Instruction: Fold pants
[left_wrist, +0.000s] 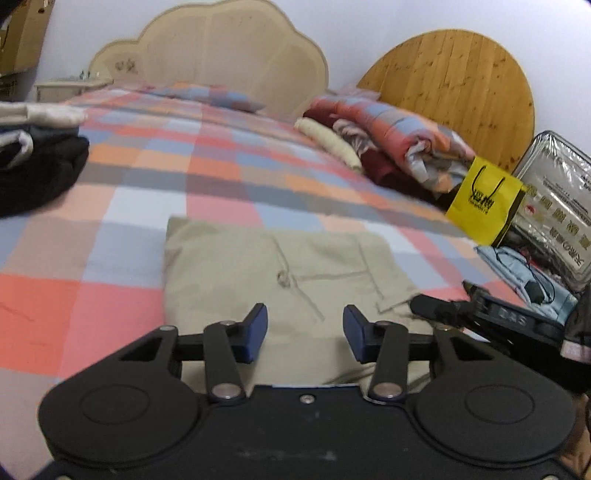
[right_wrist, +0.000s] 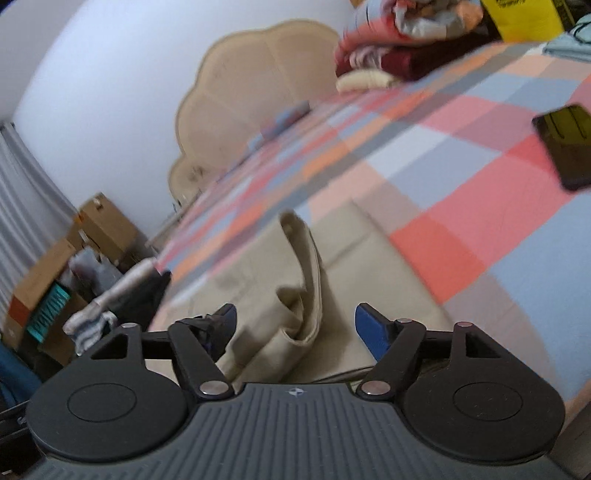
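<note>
- Pants (left_wrist: 280, 280), beige, lie on the checked bedspread (left_wrist: 147, 177) near the foot of the bed, already doubled into a squarish bundle with a button and fly seam facing up.
- Left gripper (left_wrist: 305, 334) hovers just above the near edge of the cloth with its 2 blue pads spread wide, holding nothing.
- Right gripper (right_wrist: 295, 332) is also spread; a raised ridge of loose fabric stands between its pads, but neither pad appears to touch it.
- To do this step well, I judge the right gripper should close on all layers of that ridge at once, low down near its base, so no single layer slips free when lifted.
- The left gripper would do best to pin or grip the opposite edge, keeping the bundle square while the fold goes over.
- Carrying the fold slowly and laying it flush with the far edge should avoid new creases.
- Both views are blurred, so layer count is hard to read.
- The near hem sits hidden under both gripper bodies.
- A dark flat object (right_wrist: 565, 146) on the bedspread, possibly a phone, is cut off at the frame edge.
</note>
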